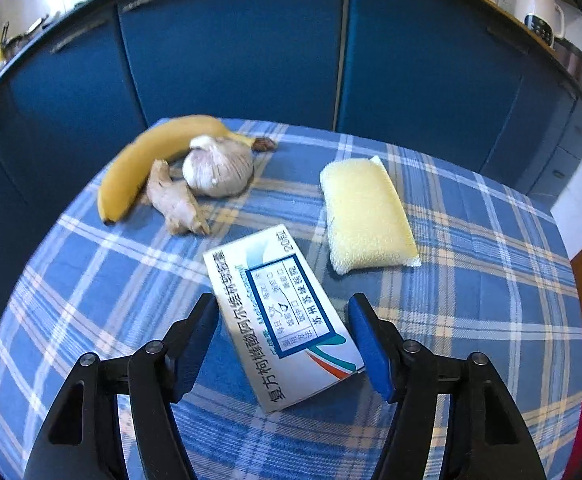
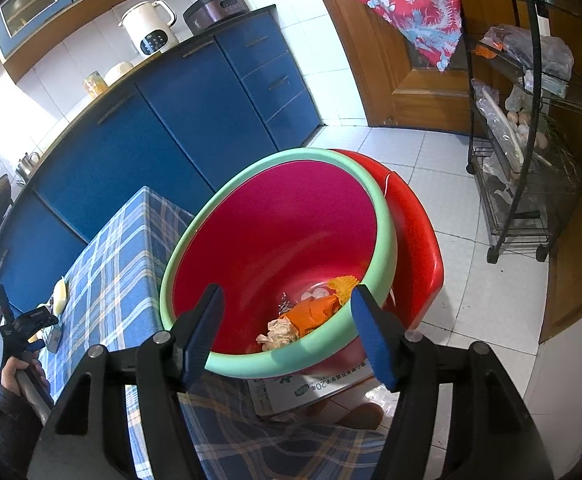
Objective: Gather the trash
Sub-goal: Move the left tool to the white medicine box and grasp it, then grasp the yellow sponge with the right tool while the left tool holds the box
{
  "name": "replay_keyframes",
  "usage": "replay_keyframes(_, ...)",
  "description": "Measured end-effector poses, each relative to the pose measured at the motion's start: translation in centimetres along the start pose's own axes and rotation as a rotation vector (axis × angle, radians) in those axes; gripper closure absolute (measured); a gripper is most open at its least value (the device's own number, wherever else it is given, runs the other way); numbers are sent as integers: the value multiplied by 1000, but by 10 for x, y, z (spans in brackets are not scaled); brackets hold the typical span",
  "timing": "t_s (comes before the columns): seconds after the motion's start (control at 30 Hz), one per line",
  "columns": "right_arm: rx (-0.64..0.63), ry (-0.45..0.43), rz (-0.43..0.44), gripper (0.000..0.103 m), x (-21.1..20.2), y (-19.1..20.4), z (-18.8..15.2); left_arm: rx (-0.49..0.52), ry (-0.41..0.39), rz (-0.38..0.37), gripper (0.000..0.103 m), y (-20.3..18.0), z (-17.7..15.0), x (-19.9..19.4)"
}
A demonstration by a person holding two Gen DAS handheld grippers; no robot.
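Observation:
A white and blue medicine box [image 1: 259,264] lies flat on the checked tablecloth [image 1: 91,280]. My left gripper [image 1: 283,300] hangs over its near half, open, with one finger on each side of the box. My right gripper [image 2: 287,296] stands open and empty over a red basin with a green rim [image 2: 383,216] beside the table. In the basin lie a crumpled paper [image 2: 279,332], an orange wrapper [image 2: 315,310] and a few small scraps. The right wrist view also shows the left gripper [image 2: 31,320], held by a hand [image 2: 15,372] at the far left.
A banana [image 1: 139,164], a garlic bulb [image 1: 219,168], a ginger root [image 1: 175,200] and a yellow sponge [image 1: 367,216] lie further back on the table. Blue cabinets [image 1: 231,48] stand behind. The basin sits on a red stool [image 2: 415,232]. A wire rack [image 2: 523,160] stands on the tiled floor at the right.

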State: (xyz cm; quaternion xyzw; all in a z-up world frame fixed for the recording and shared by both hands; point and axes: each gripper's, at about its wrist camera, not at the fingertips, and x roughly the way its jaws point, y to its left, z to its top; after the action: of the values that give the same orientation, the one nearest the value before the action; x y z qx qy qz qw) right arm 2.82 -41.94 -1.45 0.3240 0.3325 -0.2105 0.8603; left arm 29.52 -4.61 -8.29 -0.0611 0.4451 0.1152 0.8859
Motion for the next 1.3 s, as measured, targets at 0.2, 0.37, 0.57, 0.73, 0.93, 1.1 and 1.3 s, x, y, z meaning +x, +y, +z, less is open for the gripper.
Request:
replay_keyframes(0.2, -17, 2, -2, 36, 1, 6, 1, 7, 3, -37, 34, 1, -4, 0)
replay_keyframes(0.37, -40, -3, 5, 36, -2, 18, 3, 41, 3, -70, 36, 5, -5, -1)
replay_keyframes(0.57, -100, -9, 34, 36, -7, 48, 3, 69, 12, -128, 44, 20, -9, -10)
replay_keyframes(0.73, -160, -8, 79, 36, -10, 85, 2, 95, -4, -166, 45, 40, -9, -22)
replay_keyframes(0.93, -247, 20, 156, 36, -7, 143, -3, 106, -38, -177, 45, 73, -2, -34)
replay_keyframes(1.1, -324, 36, 199, 36, 3, 197, -10, 62, -69, -162, 45, 104, 7, -33)
replay_keyframes(1.3, -415, 62, 246, 36, 25, 266, -25, -10, -81, -161, 45, 129, 11, -26)
